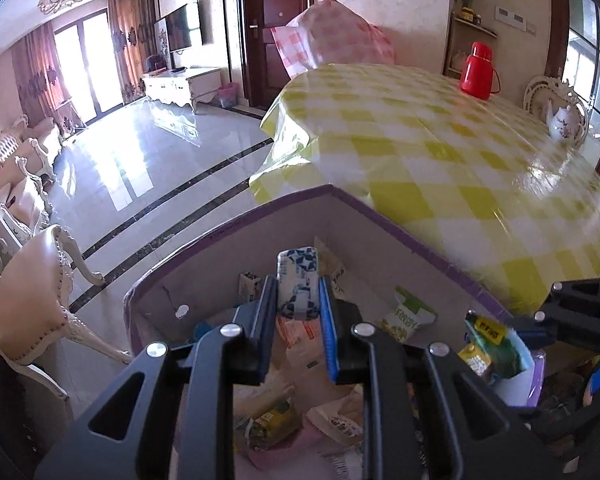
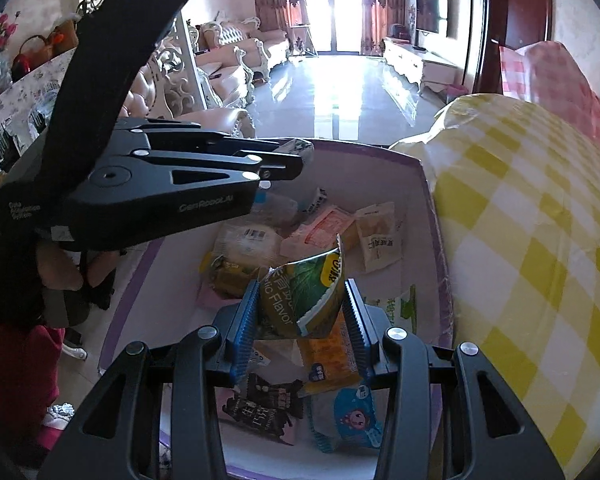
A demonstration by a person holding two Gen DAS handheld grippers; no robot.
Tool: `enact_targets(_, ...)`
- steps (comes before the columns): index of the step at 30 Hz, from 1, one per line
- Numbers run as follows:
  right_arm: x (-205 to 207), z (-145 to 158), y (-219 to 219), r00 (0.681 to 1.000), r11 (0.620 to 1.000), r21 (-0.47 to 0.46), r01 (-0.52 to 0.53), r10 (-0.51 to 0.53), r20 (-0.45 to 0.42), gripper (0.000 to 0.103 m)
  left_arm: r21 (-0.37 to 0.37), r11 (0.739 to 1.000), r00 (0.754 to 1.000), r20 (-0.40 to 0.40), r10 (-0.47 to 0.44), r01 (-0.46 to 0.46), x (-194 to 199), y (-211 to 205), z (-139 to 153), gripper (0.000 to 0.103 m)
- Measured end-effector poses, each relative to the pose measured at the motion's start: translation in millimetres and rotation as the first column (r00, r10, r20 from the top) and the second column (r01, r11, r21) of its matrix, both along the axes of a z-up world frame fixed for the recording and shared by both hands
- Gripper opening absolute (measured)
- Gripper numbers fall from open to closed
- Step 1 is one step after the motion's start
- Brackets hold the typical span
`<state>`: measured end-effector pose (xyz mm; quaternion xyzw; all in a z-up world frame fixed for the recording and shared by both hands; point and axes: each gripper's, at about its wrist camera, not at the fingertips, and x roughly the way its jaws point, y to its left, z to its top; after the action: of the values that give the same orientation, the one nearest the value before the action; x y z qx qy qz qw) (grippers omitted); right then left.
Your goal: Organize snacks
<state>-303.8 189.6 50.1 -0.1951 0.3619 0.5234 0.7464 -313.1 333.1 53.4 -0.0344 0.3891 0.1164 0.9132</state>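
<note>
Both claws loaded | left claw (image 1: pixel 298 300): blue-white packet (image 1: pixel 298 280) | right claw (image 2: pixel 302 308): green packet (image 2: pixel 300 292)

Box (image 2: pixel 428 216) mouth open above; snack packets (image 2: pixel 328 224) crowd floor, table edge (image 2: pixel 520 240) blocks right.

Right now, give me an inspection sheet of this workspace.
Surface: table in yellow checked cloth, beside the box.
Job's things: purple-rimmed box holding loose snack packets.
Clutter: red flask, teapot on the table.
Grippers: left gripper shut on blue-white packet; right gripper shut on green packet, both over the box.
Cables: nothing seen.
Surroundings: chair, tiled floor, sofas, television.
</note>
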Motion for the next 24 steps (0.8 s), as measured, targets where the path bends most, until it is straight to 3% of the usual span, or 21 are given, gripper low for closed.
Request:
enact_targets(6,-2.0,3.0,-2.3,1.0,1.0,0.0,-0.021,0.021,-0.007,0.042,-0.011,1.0,0.998,0.053,0.021,-0.021,-3.6,4.2,7.3,0.021)
enact_targets(7,-2.6,5.4,-2.4,0.999,0.999,0.0,-0.032,0.032,-0.007,0.043,-0.006,1.0,0.997,0.066,0.026,-0.025,-6.2,4.2,9.2,0.033)
enact_targets(8,-2.5,7.7,-2.4,0.999,0.999,0.0,-0.035,0.035,-0.001,0.044,-0.003,1.0,0.996,0.079,0.028,-0.028,-7.4,4.9,11.4,0.059)
enact_targets(10,-1.8,13.6,-4.1,0.999,0.999,-0.008,-0.035,0.035,0.011,0.063,0.006,0.999,0.989,0.142,0.047,-0.048,-12.3,5.8,18.3,0.101)
enact_targets(11,-1.6,15.5,-4.8,0.999,1.0,-0.005,-0.03,0.03,0.016,0.082,0.017,0.998,0.983,0.172,0.058,-0.061,-15.2,5.8,21.9,0.101)
enact_targets(12,-0.5,19.5,-8.2,1.0,1.0,0.007,-0.016,0.016,0.027,0.087,0.03,0.997,0.983,0.17,0.067,-0.073,-15.4,4.9,24.1,0.101)
enact_targets(17,11.6,25.9,-18.5,1.0,1.0,-0.008,0.026,-0.026,-0.011,0.087,0.022,0.994,0.986,0.131,0.108,-0.111,-12.0,4.5,24.7,0.101)
enact_targets(21,25.3,22.3,-24.7,0.992,0.991,-0.069,0.114,-0.117,-0.055,0.087,0.068,0.965,0.966,0.07,0.248,-0.253,-11.5,5.1,26.9,0.101)
enact_targets(24,35.0,15.0,-25.6,0.977,0.981,-0.099,0.164,-0.175,-0.121,0.087,0.06,0.96,0.962,0.006,0.274,-0.274,-8.2,5.5,21.9,0.101)
